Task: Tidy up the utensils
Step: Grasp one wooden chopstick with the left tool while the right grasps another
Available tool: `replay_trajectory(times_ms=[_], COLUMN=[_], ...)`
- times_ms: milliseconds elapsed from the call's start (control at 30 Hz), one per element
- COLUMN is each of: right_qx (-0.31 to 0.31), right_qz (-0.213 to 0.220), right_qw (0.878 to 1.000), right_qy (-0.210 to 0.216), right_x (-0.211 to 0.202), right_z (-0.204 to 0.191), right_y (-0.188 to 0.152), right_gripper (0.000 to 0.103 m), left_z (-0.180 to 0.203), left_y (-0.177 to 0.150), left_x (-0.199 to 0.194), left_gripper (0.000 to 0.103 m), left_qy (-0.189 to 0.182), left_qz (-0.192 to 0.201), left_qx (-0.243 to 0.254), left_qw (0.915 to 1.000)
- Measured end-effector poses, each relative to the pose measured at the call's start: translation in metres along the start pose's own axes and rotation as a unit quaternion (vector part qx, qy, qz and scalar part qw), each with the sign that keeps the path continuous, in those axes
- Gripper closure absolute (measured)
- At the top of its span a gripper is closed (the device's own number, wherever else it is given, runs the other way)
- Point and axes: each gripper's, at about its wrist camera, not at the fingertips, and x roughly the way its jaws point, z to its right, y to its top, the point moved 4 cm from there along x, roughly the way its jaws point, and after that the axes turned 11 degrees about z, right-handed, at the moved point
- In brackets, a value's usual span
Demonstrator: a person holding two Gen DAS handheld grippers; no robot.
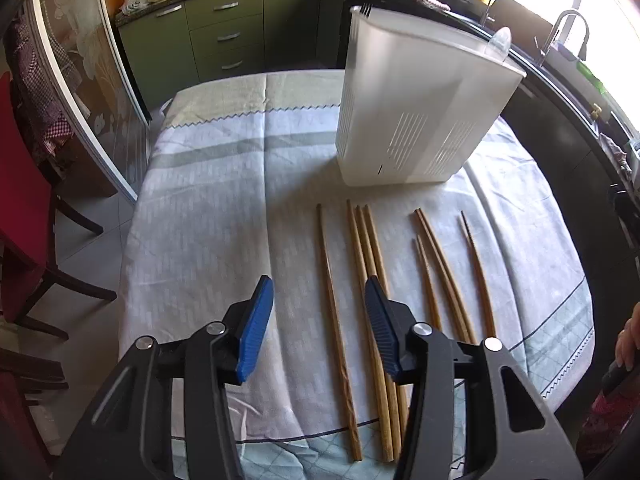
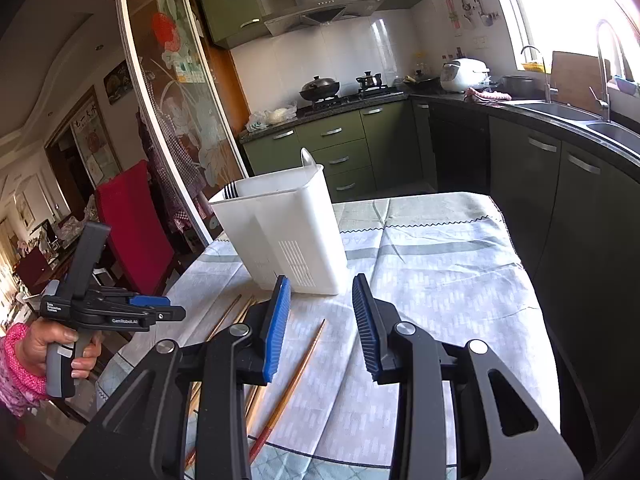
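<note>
Several wooden chopsticks (image 1: 372,264) lie side by side on the pale tablecloth (image 1: 208,208), in front of a white plastic utensil holder (image 1: 420,112). A spoon (image 1: 500,42) and fork tines (image 1: 365,9) stick out of the holder's top. My left gripper (image 1: 319,282) hangs open above the leftmost chopsticks, one of which shows in the gap below the blue pads, untouched. In the right wrist view the holder (image 2: 288,232) stands ahead. My right gripper (image 2: 321,278) is open and empty over the cloth, with a chopstick (image 2: 296,376) beneath it. The left gripper (image 2: 160,308) shows at the left, held in a hand.
A red chair (image 1: 20,220) stands left of the table, beside a glass sliding door (image 2: 176,120). Dark counters with a sink (image 2: 560,110) run along the right. The table's rounded edge (image 1: 576,340) curves near the chopsticks' right side.
</note>
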Motion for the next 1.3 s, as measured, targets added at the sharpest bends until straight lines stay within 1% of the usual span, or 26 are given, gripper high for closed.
replay_trajectory(times_ms=[33, 100, 167, 267, 333, 467, 533, 567, 633, 700, 800, 900, 1067, 1167, 1200, 1233, 1300], right_qx=[-0.001, -0.004, -0.006, -0.007, -0.006, 0.002, 0.001, 0.001, 0.003, -0.002, -0.009, -0.016, -0.018, -0.031, -0.036, -0.041, -0.049], right_qz=[-0.002, -0.007, -0.008, -0.012, -0.014, -0.022, -0.030, -0.036, -0.052, -0.075, -0.118, -0.164, -0.233, -0.257, -0.263, -0.268, -0.275], right_qw=[1.000, 1.000, 1.000, 1.000, 1.000, 1.000, 0.999, 0.999, 0.998, 0.996, 0.992, 0.986, 0.972, 0.964, 0.962, 0.960, 0.957], right_qy=[-0.001, -0.001, -0.004, -0.007, -0.012, -0.018, -0.026, -0.031, -0.034, -0.041, -0.041, -0.040, -0.041, -0.053, -0.059, -0.065, -0.077], right_x=[0.001, 0.001, 0.001, 0.001, 0.003, 0.006, 0.009, 0.012, 0.019, 0.029, 0.048, 0.070, 0.108, 0.123, 0.127, 0.130, 0.136], right_z=[-0.001, -0.003, -0.004, -0.002, 0.001, 0.006, 0.008, 0.008, 0.008, 0.005, -0.002, -0.011, -0.023, -0.030, -0.031, -0.032, -0.033], right_y=[-0.001, -0.003, -0.004, -0.006, -0.007, -0.009, -0.011, -0.013, -0.017, -0.022, -0.032, -0.047, -0.075, -0.088, -0.091, -0.093, -0.098], right_gripper=[0.070, 0.070, 0.064, 0.064, 0.064, 0.064, 0.064, 0.064, 0.064, 0.064, 0.064, 0.064, 0.064, 0.066, 0.067, 0.070, 0.071], left_z=[0.000, 0.000, 0.003, 0.004, 0.005, 0.007, 0.010, 0.012, 0.015, 0.015, 0.011, -0.002, -0.017, -0.020, -0.021, -0.022, -0.022], left_y=[-0.001, -0.002, -0.005, -0.008, -0.009, -0.010, -0.010, -0.010, -0.011, -0.011, -0.012, -0.013, -0.018, -0.021, -0.021, -0.022, -0.023], left_x=[0.006, 0.020, 0.033, 0.046, 0.053, 0.061, 0.063, 0.064, 0.064, 0.064, 0.062, 0.061, 0.056, 0.053, 0.052, 0.052, 0.051], left_gripper=[0.065, 0.068, 0.069, 0.071, 0.078, 0.085, 0.090, 0.091, 0.096, 0.096, 0.096, 0.096, 0.096, 0.096, 0.096, 0.096, 0.096], left_qy=[0.000, 0.005, 0.011, 0.021, 0.021, 0.020, 0.019, 0.020, 0.024, 0.024, 0.031, 0.037, 0.036, 0.032, 0.030, 0.028, 0.026], left_qz=[-0.008, -0.030, -0.047, -0.059, -0.067, -0.075, -0.078, -0.079, -0.078, -0.078, -0.079, -0.077, -0.074, -0.072, -0.071, -0.070, -0.069], left_qx=[-0.001, -0.007, -0.007, -0.012, -0.018, -0.017, -0.014, -0.011, -0.004, -0.005, -0.008, -0.014, -0.020, -0.018, -0.019, -0.019, -0.016], left_qw=[1.0000, 0.9995, 0.9988, 0.9980, 0.9974, 0.9969, 0.9967, 0.9966, 0.9967, 0.9966, 0.9964, 0.9963, 0.9964, 0.9968, 0.9969, 0.9970, 0.9972])
